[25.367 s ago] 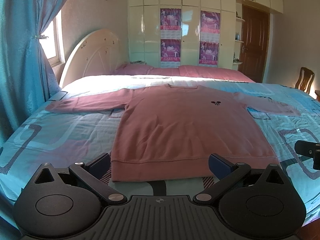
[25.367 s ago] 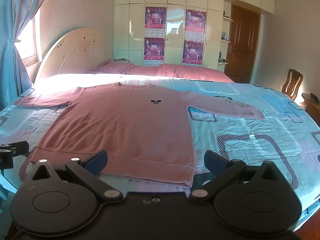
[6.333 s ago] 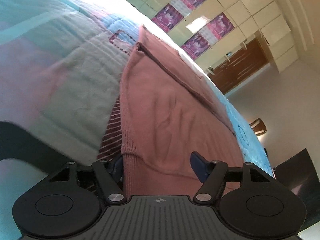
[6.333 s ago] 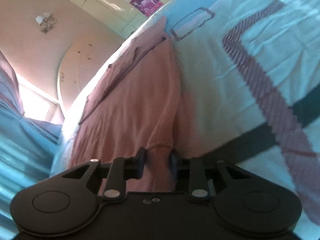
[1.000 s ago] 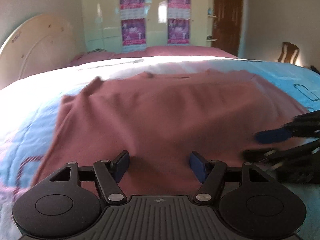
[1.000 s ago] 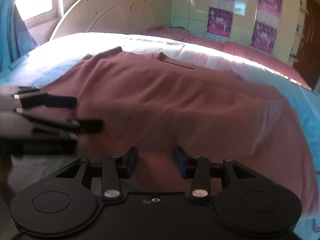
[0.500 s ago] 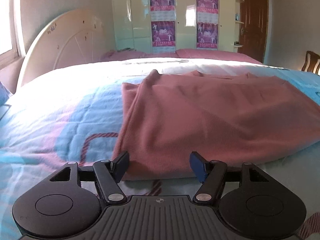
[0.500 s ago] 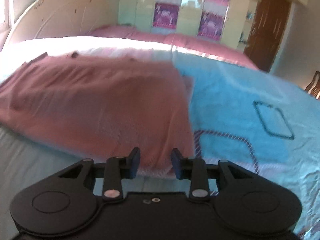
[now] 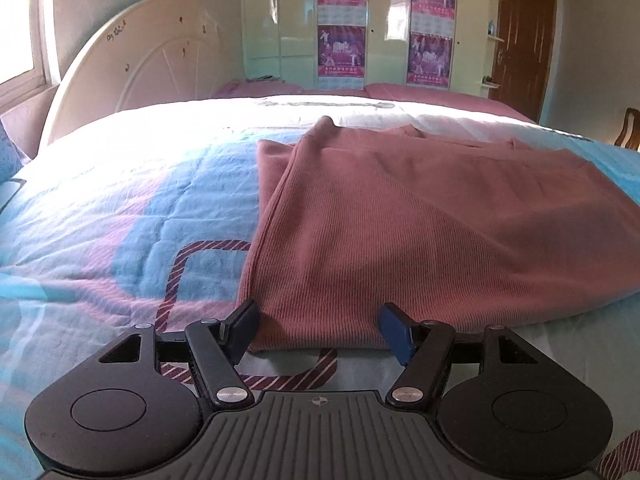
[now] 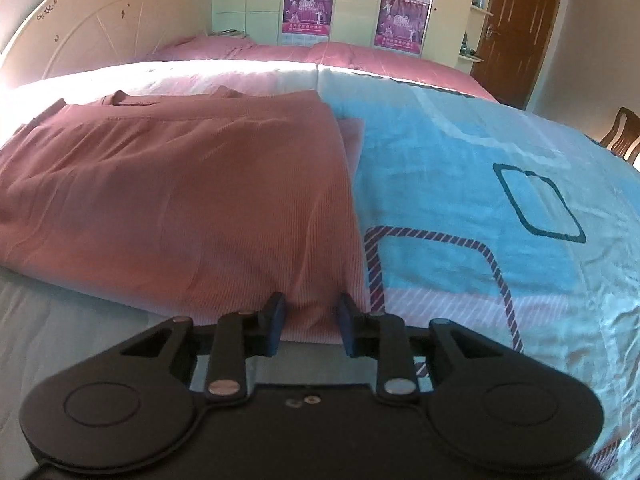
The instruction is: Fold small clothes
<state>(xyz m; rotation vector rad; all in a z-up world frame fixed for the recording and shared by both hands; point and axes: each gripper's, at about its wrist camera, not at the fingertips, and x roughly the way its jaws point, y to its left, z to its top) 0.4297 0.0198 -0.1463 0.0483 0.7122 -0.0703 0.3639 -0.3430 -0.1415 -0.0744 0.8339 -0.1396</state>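
A pink sweater [image 9: 420, 224] lies folded in a flat rectangle on the blue patterned bedspread [image 9: 120, 216]. My left gripper [image 9: 320, 330] is open at the sweater's near left corner, its jaws to either side of the folded edge. The sweater [image 10: 192, 200] also fills the left of the right wrist view. My right gripper [image 10: 310, 322] is open with a narrow gap at the near right corner, the fold edge lying between its fingers. Neither gripper holds the cloth.
A white arched headboard [image 9: 136, 68] and pink pillows [image 10: 320, 54] lie at the far end of the bed. A wardrobe with posters [image 9: 384, 20] and a brown door [image 10: 516, 28] stand behind. A wooden chair [image 10: 620, 132] is at the right.
Both grippers have drawn back and settled low at the near corners of the folded sweater. The views have steadied after the sideways sweep one second ago.
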